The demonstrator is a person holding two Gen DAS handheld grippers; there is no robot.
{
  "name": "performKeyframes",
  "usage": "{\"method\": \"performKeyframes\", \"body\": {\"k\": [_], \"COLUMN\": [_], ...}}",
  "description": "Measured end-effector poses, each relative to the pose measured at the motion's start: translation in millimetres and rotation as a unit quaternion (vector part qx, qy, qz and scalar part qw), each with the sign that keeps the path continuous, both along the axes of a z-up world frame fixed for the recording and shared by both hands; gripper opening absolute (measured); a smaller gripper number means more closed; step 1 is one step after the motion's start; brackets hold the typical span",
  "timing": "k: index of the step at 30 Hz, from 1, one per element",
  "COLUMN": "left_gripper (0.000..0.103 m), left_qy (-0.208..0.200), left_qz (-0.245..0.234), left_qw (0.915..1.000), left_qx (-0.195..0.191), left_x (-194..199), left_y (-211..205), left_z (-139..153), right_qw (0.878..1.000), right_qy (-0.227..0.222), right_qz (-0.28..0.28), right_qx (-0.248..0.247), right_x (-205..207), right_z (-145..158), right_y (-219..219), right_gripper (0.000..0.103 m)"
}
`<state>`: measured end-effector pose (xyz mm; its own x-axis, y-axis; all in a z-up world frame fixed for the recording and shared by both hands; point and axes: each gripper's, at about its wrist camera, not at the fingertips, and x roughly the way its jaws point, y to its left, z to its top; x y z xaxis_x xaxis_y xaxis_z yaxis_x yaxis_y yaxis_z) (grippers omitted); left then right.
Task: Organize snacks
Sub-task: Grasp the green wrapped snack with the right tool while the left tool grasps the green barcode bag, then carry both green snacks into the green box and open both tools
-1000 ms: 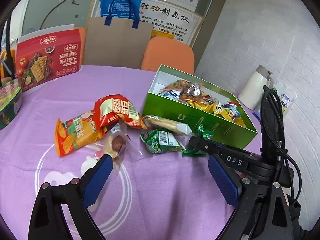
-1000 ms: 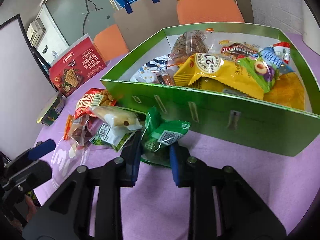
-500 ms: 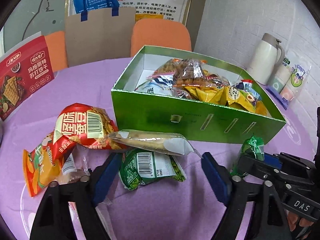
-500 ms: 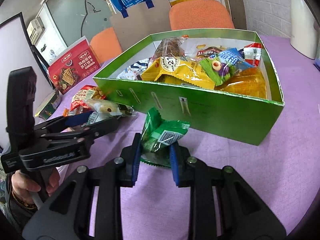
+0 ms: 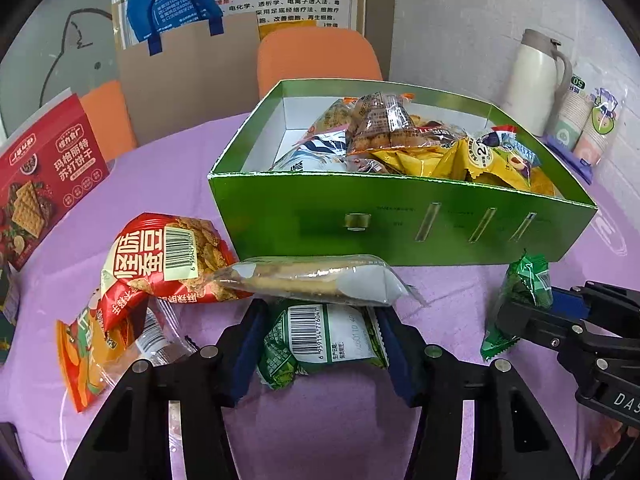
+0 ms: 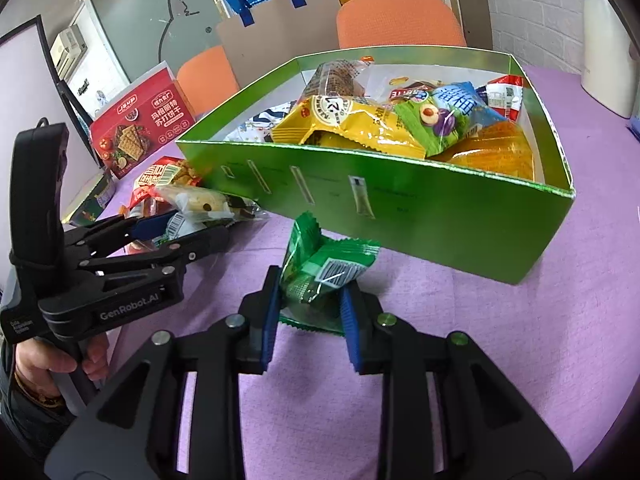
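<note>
On the purple table, a green-and-white barcode packet (image 5: 332, 336) lies between my left gripper's (image 5: 320, 316) blue pads. The jaws are closing and the pads meet its two sides. A long clear-wrapped biscuit pack (image 5: 312, 278) lies just beyond it, with a red chip bag (image 5: 160, 260) to its left. My right gripper (image 6: 310, 292) is shut on a small green packet (image 6: 328, 268) standing on end in front of the green box (image 6: 440, 216). The left wrist view shows that packet (image 5: 524, 280) at the far right. The box (image 5: 400, 216) holds several snack packs.
A red cracker box (image 5: 44, 176) stands at the far left. A white jug (image 5: 536, 80) and paper cups (image 5: 580, 120) sit behind the box on the right. Orange chairs (image 5: 316, 60) and a cardboard sheet (image 5: 188, 80) ring the far edge. A hand (image 6: 48, 360) holds the left gripper.
My left gripper moved forward and down to the green-and-white packet, and its jaws narrowed from wide open to the packet's sides. The right gripper kept still with its green packet.
</note>
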<state>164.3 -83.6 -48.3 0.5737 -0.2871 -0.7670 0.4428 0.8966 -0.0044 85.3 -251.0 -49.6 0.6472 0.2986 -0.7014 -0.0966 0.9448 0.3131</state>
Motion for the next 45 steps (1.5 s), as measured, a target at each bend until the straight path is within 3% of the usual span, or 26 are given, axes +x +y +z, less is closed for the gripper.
{"method": "performKeyframes", "body": {"k": [3,10,13,20,25,30,45], "left_gripper": [0.045,0.043,0.043,0.043,0.043,0.043,0.044], "left_qy": [0.009,0.041,0.027,-0.036,-0.059,-0.050,-0.001], "left_qz": [-0.001,-0.021,-0.028,-0.050,-0.047,-0.030,-0.015], "left_qw": [0.9997,0.9919,0.9872,0.9806,0.9787,0.9774,0.9862], "left_qx": [-0.021,-0.119,-0.155,-0.186,-0.191,-0.203,-0.165], "left_x": [-4.5,-29.7,-41.9,-49.5,-29.4,3.0,71.5], "left_y": [6.1,26.9,35.9,33.0,20.3,10.7,-27.3], "left_z": [3.8,22.5,45.0,108.6,134.1,138.9,91.3], "right_qw": [1.000,0.998,0.997,0.993,0.991,0.990,0.995], "right_qy": [-0.004,-0.045,-0.067,-0.112,-0.136,-0.136,-0.099], "right_qz": [0.007,0.023,0.023,0.013,-0.008,-0.038,-0.025], "right_qx": [0.003,0.023,0.025,0.022,0.008,0.006,-0.011], "right_x": [-4.6,-18.9,-23.2,-15.3,0.7,27.3,94.8], "right_z": [3.8,33.3,48.5,81.8,97.5,98.0,57.6], "right_y": [1.8,2.8,1.5,-8.9,-25.0,-47.1,-52.8], "right_gripper": [0.028,0.028,0.028,0.028,0.028,0.028,0.028]}}
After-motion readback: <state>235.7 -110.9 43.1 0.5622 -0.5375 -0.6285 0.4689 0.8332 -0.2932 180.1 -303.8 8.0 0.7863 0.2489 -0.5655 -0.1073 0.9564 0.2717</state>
